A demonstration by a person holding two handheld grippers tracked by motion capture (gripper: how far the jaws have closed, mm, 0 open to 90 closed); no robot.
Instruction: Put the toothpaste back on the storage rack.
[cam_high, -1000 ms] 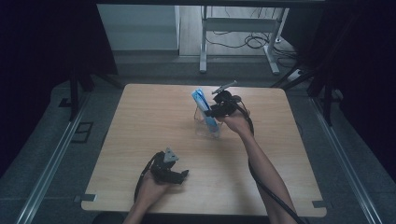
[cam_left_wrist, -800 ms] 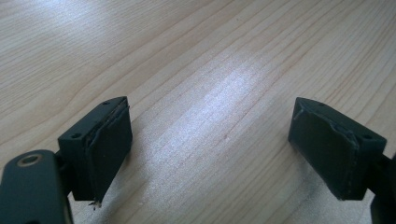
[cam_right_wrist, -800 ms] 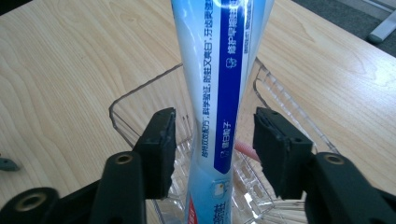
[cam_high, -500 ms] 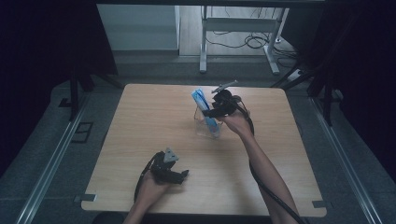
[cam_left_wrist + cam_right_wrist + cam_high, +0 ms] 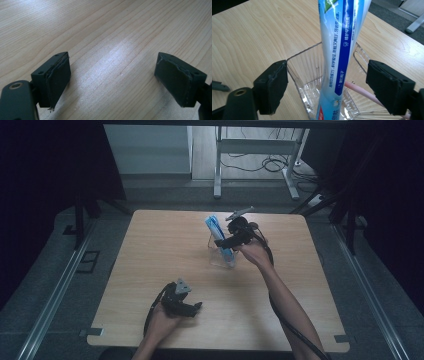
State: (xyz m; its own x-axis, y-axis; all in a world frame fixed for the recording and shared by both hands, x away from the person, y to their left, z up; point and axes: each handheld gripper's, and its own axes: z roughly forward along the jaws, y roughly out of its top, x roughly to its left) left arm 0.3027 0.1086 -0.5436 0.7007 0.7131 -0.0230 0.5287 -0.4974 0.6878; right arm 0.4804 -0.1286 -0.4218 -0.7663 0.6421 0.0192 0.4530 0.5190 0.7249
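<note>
In the high view, the left gripper [image 5: 189,306] sits low and left of centre on the wooden table [image 5: 150,245], held in a hand that comes up from the bottom edge. In the left gripper view its jaws stand wide apart just over bare wood [image 5: 112,37], with nothing between them.

Right of it and higher, just above the middle of the high view, a clear box [image 5: 221,255] stands on the table with a blue and white tube [image 5: 216,230] upright in it, its top leaning toward the upper left. The right gripper [image 5: 231,241] is at the box's right side, with the right hand [image 5: 255,252] behind it and the forearm running down to the lower right.

In the right gripper view the tube [image 5: 342,50] rises through the centre, its lower end inside the box [image 5: 312,82]. The jaws have just been opening and now stand wide on either side of the tube, pads [image 5: 277,86] clear of it. A pink stick [image 5: 362,92] lies in the box at lower right.
</note>
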